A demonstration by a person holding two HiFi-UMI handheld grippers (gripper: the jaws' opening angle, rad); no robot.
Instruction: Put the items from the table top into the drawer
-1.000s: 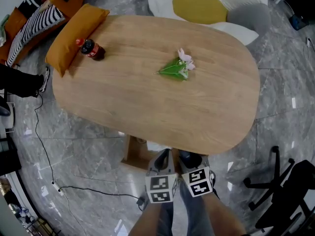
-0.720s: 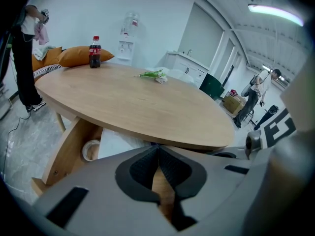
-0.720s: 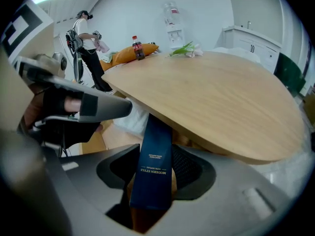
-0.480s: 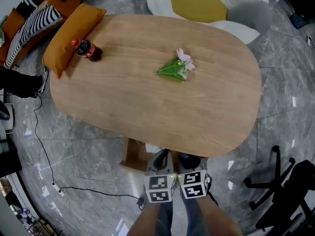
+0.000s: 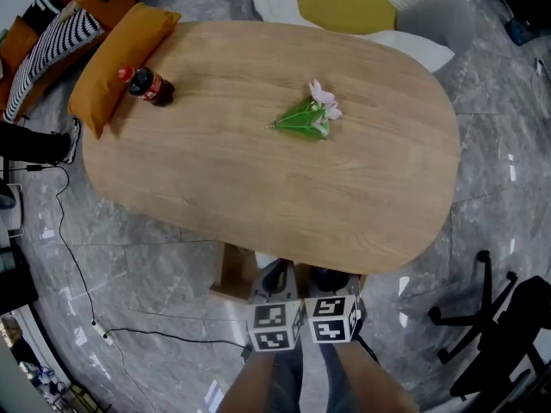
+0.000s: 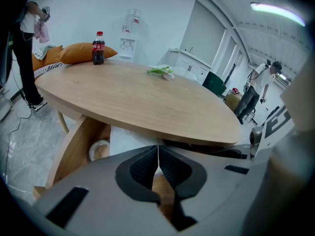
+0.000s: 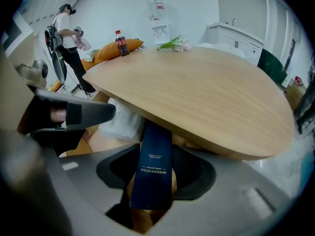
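Right gripper is clamped on a slim dark-blue book, its spine lettered in gold, held upright just under the near rim of the table. Left gripper has its ribbed black pads pressed together with nothing between them. A cola bottle with a red cap stands upright near the far left edge, and a sprig of green leaves with pale pink flowers lies toward the middle. Since a second ago both have kept their places, while the two marker cubes have drawn closer, side by side. The top is a smooth, light-wood oval. Glossy grey marbled floor lies around it, with an orange cushion against the far left rim and a black chair at the right
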